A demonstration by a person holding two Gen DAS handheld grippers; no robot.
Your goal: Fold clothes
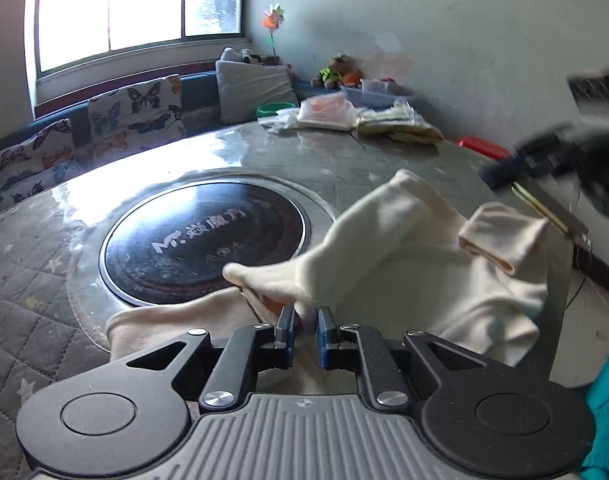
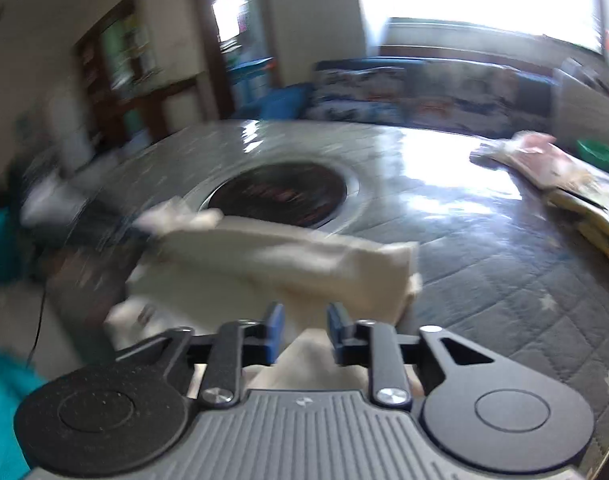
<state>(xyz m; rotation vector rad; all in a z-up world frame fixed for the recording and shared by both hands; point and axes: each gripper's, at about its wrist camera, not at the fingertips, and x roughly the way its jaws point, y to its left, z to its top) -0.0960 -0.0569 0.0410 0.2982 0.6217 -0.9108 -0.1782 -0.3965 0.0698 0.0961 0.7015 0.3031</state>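
Cloth status: one cream garment (image 1: 404, 256), bunched, partly lifted off the table (image 1: 44, 264), lying over the near edge and just touching the rim of the black round hob (image 1: 204, 240) set in the tabletop.

Left gripper (image 1: 306, 322): jaws nearly together, pinching a fold of the garment right at the tips. From there the fabric runs up and to the right, towards my other hand, so its long axis goes roughly left-right between the two claws.

Right gripper (image 2: 302, 326): jaws spread, with a visible gap. Cloth sits in and under that gap, but the pads are not closed on it. The right wrist view is motion-blurred, so I can't tell whether fabric touches the fingers (image 2: 274, 320).

Key relation: the garment sits straight ahead of and below the right claw, its far end leading to the left one. Left has the only grip; right is nearer the loose end with the cuff-like opening (image 1: 500, 240).

My read: the next move hinges on the right claw closing on that loose end so the piece can be stretched along its length. Can't tell the fold stage from this.

Count: one garment in hand, two grippers, one hob, one stack of bagged items (image 1: 344, 116) at the far side, well apart.
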